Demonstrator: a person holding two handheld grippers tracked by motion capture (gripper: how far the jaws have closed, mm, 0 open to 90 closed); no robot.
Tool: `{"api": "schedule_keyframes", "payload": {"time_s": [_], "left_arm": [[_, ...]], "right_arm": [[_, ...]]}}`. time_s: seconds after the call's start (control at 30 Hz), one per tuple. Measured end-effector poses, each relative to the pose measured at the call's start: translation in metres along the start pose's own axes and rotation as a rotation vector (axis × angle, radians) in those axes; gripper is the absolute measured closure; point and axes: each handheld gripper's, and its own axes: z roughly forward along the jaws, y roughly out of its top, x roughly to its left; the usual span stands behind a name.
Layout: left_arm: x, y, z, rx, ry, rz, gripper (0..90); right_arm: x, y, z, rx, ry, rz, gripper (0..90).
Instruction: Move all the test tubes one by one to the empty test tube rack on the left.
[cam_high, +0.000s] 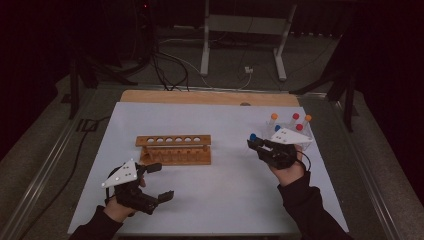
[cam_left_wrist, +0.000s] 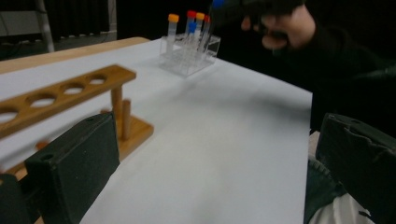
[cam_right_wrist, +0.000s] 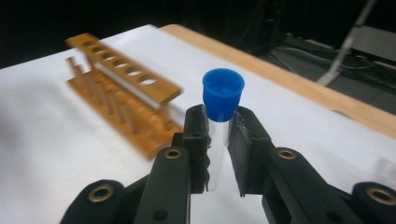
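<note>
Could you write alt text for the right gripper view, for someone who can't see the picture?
Two black jaws of the right gripper are closed on a clear test tube with a blue cap, held upright above a white table. Behind it to the left stands an empty wooden tube rack with a row of round holes, slightly blurred.

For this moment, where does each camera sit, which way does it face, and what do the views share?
High view: above the person's side, facing forward and down on the table; both forearms enter below.
Left gripper view: along the open left gripper, toward the clear rack.
Right gripper view: right gripper clamping the blue-capped tube.
Shared: the wooden rack.
</note>
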Motion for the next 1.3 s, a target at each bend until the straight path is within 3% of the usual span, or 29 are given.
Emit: {"api": "schedule_keyframes", "payload": {"time_s": [0.23, 0.43, 0.7, 1.03, 1.3], "left_arm": [[-0.006, 0.027, 0.027, 0.021, -0.071, 0.014, 0.6], [-0.006, 0.039, 0.042, 0.030, -0.088, 0.019, 0.6], [-0.010, 0.054, 0.069, 0.041, -0.108, 0.053, 8.7], [-0.015, 0.062, 0.097, 0.029, -0.096, 0.082, 35.0], [-0.018, 0.062, 0.117, 0.066, -0.093, 0.097, 54.0]], "right_arm": [[0.028, -0.011, 0.010, 0.057, 0.110, -0.046, 76.9], [0.043, -0.013, 0.017, 0.079, 0.175, -0.081, 76.9], [0.060, -0.011, 0.022, 0.086, 0.249, -0.117, 76.9], [0.070, -0.011, 0.024, 0.090, 0.285, -0.135, 76.9], [0.070, -0.011, 0.023, 0.085, 0.291, -0.132, 76.9]]}}
